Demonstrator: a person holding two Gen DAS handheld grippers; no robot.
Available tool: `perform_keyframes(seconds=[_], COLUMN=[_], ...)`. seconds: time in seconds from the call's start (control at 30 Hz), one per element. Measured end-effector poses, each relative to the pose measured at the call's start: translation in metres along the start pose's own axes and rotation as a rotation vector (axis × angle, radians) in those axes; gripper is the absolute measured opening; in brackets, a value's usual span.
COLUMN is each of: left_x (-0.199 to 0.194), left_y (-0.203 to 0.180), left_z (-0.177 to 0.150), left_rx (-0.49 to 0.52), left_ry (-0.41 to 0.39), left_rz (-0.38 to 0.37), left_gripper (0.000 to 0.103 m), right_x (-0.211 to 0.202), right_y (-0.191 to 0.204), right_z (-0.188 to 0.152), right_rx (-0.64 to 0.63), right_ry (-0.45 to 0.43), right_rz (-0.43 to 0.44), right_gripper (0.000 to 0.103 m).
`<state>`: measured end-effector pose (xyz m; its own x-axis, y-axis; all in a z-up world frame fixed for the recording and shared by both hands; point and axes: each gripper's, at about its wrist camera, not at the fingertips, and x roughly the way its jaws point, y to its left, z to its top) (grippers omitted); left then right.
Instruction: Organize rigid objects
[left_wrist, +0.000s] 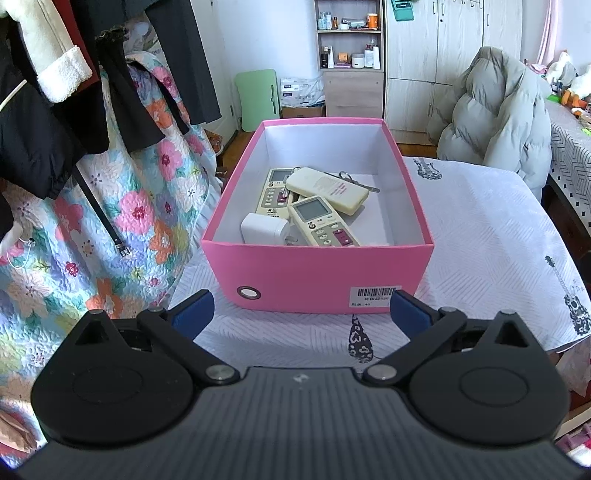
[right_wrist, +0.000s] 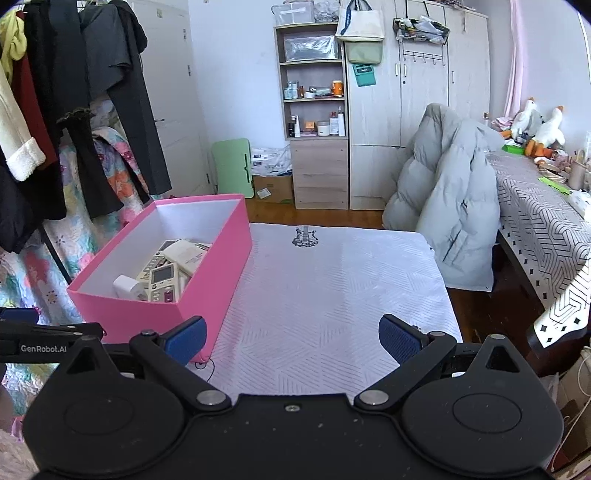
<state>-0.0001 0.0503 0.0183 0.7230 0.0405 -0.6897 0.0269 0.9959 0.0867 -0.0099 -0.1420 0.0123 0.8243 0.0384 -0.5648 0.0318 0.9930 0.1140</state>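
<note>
A pink box (left_wrist: 295, 273) stands on the white-clothed table (left_wrist: 480, 240); it also shows at the left in the right wrist view (right_wrist: 218, 258). Inside lie three cream remotes, the nearest (left_wrist: 321, 221) face up, one (left_wrist: 327, 189) on top face down, a white charger plug (left_wrist: 264, 229) and keys (left_wrist: 354, 179). My left gripper (left_wrist: 301, 314) is open and empty, just in front of the box's near wall. My right gripper (right_wrist: 291, 339) is open and empty over the cloth, to the right of the box's near corner.
Hanging clothes (left_wrist: 55, 92) and a floral quilt (left_wrist: 110, 221) crowd the left. A grey puffer jacket (right_wrist: 450, 206) drapes a chair beyond the table's right side. A shelf unit (right_wrist: 314, 110) and wardrobe stand at the back. Another patterned table (right_wrist: 535, 221) is at the right.
</note>
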Motion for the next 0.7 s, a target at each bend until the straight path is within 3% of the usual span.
perform_keyframes(seconds=[0.7], left_x=[0.0019], left_y=[-0.003], left_z=[-0.0005], left_rx=[0.008], left_ry=[0.004], left_rz=[0.049], left_gripper=[0.103], right_x=[-0.0036], right_y=[0.0061], right_z=[0.0001], right_rx=[0.02], right_ry=[-0.019], right_rz=[-0.016], right_gripper=[0.101])
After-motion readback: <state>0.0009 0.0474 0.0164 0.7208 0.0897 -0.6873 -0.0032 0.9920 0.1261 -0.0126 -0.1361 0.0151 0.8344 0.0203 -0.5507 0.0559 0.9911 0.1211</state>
